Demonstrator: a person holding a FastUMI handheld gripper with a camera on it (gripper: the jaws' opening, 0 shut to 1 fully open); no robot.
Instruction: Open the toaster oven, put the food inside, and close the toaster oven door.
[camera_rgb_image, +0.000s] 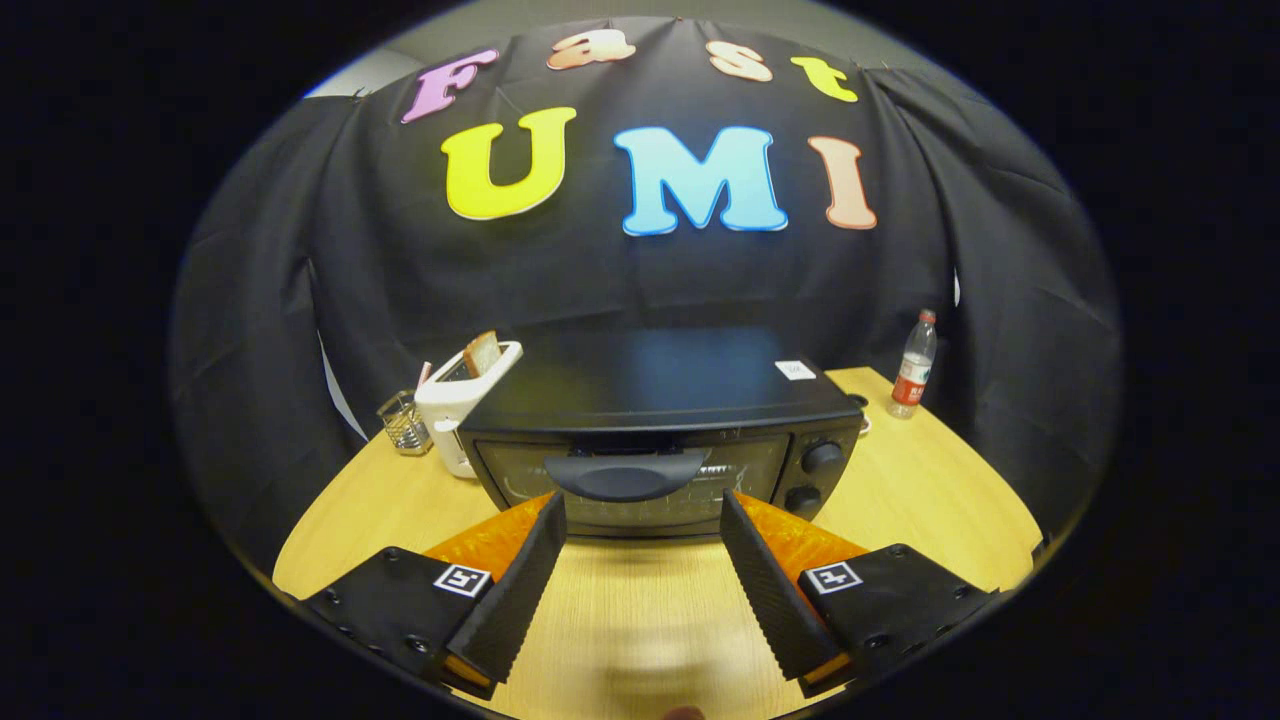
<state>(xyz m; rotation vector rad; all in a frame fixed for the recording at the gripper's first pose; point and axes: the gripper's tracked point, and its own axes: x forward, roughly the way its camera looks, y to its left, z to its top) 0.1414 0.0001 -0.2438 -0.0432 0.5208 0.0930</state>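
The toaster oven (660, 440) sits just ahead of your gripper (643, 510), its door (630, 478) shut. The fingers are spread apart and hold nothing, near the handle (627, 475). You may be about to open it, or you just closed it; I can't see food inside.

I see the toaster oven (660, 440) on the tabletop (930, 490), door shut, just ahead of my spread fingers (525, 580). Toaster (465, 400) sits touching its left side, wire basket (404, 422) further left. Bottle (914, 366) stands behind-right.

Bare counter ahead, toaster oven blocking beyond

Open counter (640, 610) is left between the spread fingers of the hand-held gripper (642, 505); passage is barred by the shut toaster oven (660, 430), flanked by a toaster (462, 405) and bottle (914, 365).
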